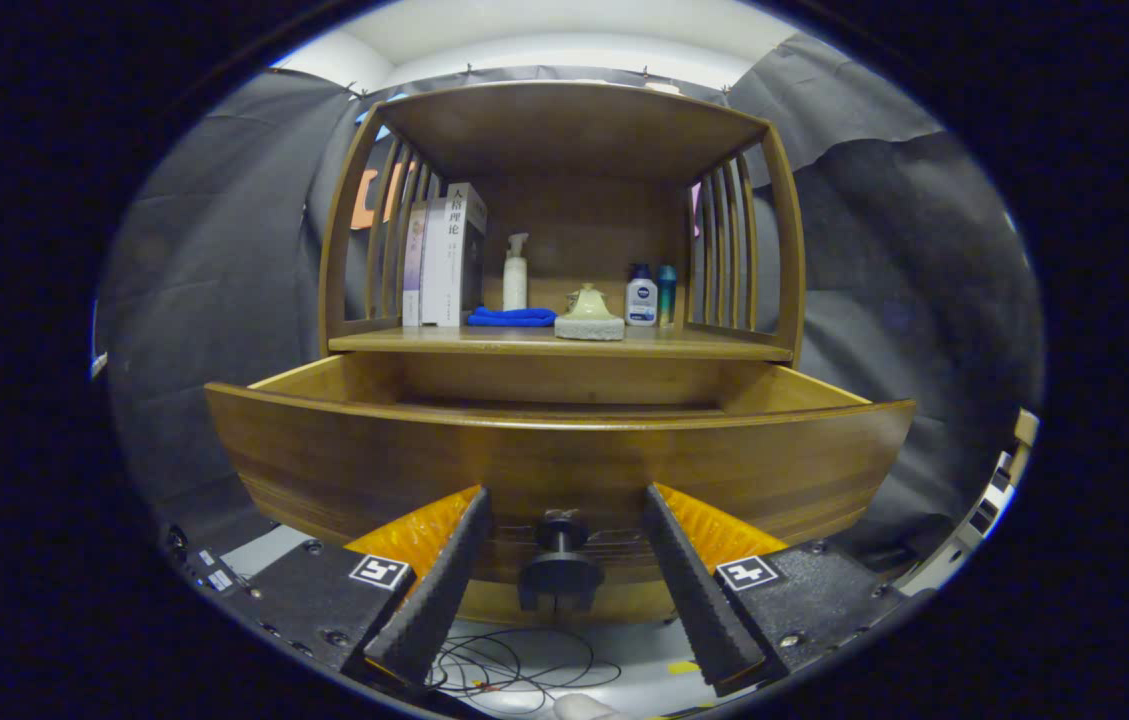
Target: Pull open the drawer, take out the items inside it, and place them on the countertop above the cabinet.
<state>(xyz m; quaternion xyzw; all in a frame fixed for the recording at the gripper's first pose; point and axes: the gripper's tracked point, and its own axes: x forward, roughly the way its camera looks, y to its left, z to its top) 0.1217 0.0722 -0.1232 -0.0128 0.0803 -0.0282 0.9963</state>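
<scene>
The wooden drawer [564, 470] is pulled out toward me, its curved front panel just ahead of my fingers. Its dark round knob [561, 560] sits between my two fingers without touching either one. My gripper [564, 500] is open, its black ribbed fingers [444, 590] spread to both sides of the knob. The drawer's inside is hidden behind the front panel, so its contents cannot be seen. Above the drawer runs the cabinet's countertop [704, 345].
On the countertop stand books [444, 255], a white pump bottle [515, 272], a folded blue cloth [511, 317], a pale lidded pot on a stand [589, 312] and two small bottles [649, 295]. Slatted sides and a wooden roof enclose that shelf. Loose cables [514, 665] lie on the floor below.
</scene>
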